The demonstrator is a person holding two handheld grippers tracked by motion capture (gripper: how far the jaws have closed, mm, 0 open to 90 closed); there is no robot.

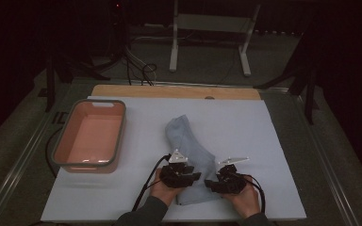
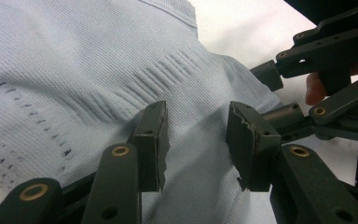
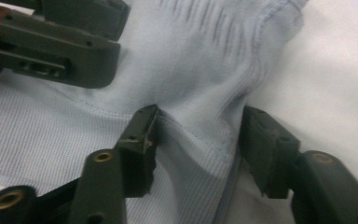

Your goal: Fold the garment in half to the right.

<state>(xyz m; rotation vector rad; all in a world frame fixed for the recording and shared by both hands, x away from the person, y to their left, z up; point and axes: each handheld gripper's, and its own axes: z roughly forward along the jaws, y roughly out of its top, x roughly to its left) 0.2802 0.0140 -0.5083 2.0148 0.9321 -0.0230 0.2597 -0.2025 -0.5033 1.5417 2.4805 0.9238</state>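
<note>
Cloth: a pale blue ribbed garment [image 1: 188, 146] lies on the white sheet, running from the middle of the high view down to the lower middle, where both grippers sit on its near end.
Left gripper: in the high view, the left gripper [image 1: 181, 176] rests on the cloth's lower left part; in its own view [image 2: 196, 140] the jaws stand apart with fabric lying flat between them, the pads not pressing it.
Right gripper: in the high view, the right gripper [image 1: 221, 183] sits at the cloth's lower right edge; in its own view [image 3: 196, 140] the jaws are parted with a raised fold and hem between them, and the pads do not pinch it.
Hidden: the cloth's near end is covered by the grippers and hands [image 1: 167, 190] in the high view, so its lower outline cannot be read.
Cut off: both gripper views crop the cloth on all sides; what kind of garment it is cannot be told.
Hard to make out: the high view is dim, and the jaw tips there merge into dark shapes.
Surface: a white sheet [image 1: 245, 132] covers the table, with a strip of bare wood [image 1: 169, 92] along its far edge.
Basin: a pink basin [image 1: 92, 134] with a grey rim stands at centre left, well apart from the cloth.
Room: dark floor beyond, with a white metal frame [image 1: 212, 33] at upper centre and black cables [image 1: 139, 68] left of it.
</note>
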